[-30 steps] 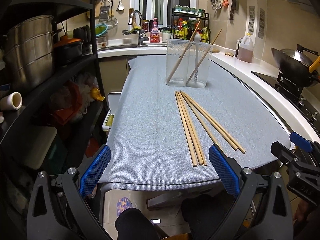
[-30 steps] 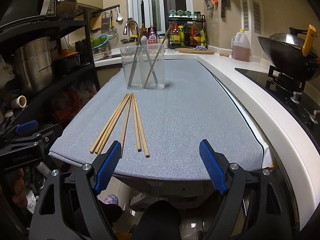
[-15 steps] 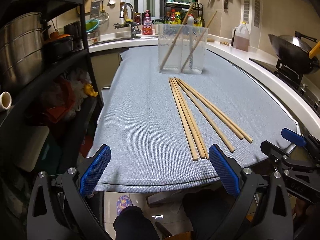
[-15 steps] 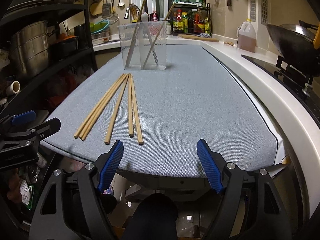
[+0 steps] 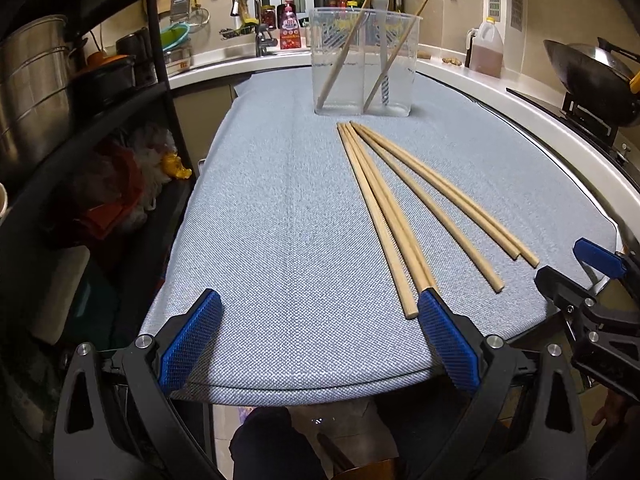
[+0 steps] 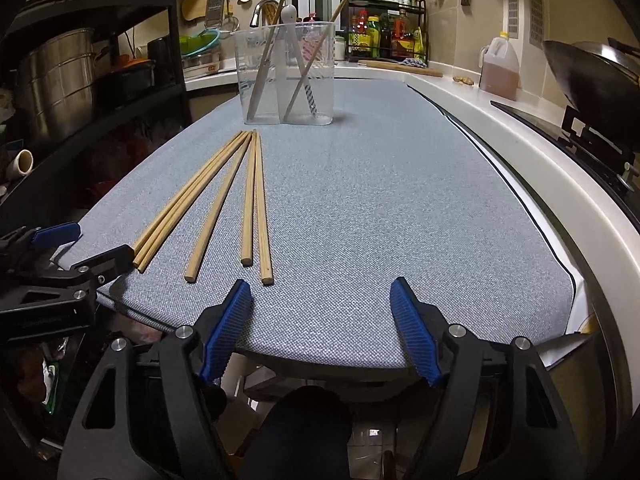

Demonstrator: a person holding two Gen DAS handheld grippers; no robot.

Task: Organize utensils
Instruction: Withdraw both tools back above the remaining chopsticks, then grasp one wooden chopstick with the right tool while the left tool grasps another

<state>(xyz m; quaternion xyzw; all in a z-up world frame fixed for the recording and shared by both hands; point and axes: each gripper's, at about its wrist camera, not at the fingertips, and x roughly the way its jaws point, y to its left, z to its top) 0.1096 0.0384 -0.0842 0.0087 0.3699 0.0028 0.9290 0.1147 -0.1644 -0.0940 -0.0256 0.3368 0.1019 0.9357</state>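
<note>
Two chopsticks and a spoon already stand in the clear holder (image 5: 366, 64), five loose chopsticks (image 5: 404, 208) lie just before it, and the left gripper (image 5: 320, 344) and right gripper (image 6: 322, 332) gape wide and empty.

In the left wrist view, the near ends of two chopsticks (image 5: 394, 216) were hidden behind the left gripper's right finger pad (image 5: 448, 342) at the table's (image 5: 280, 240) near edge. The wok (image 5: 588, 80) was cut off by the right picture edge. Labels on the bottles (image 6: 384, 36) behind the clear holder (image 6: 286, 76) were too small to read.
</note>
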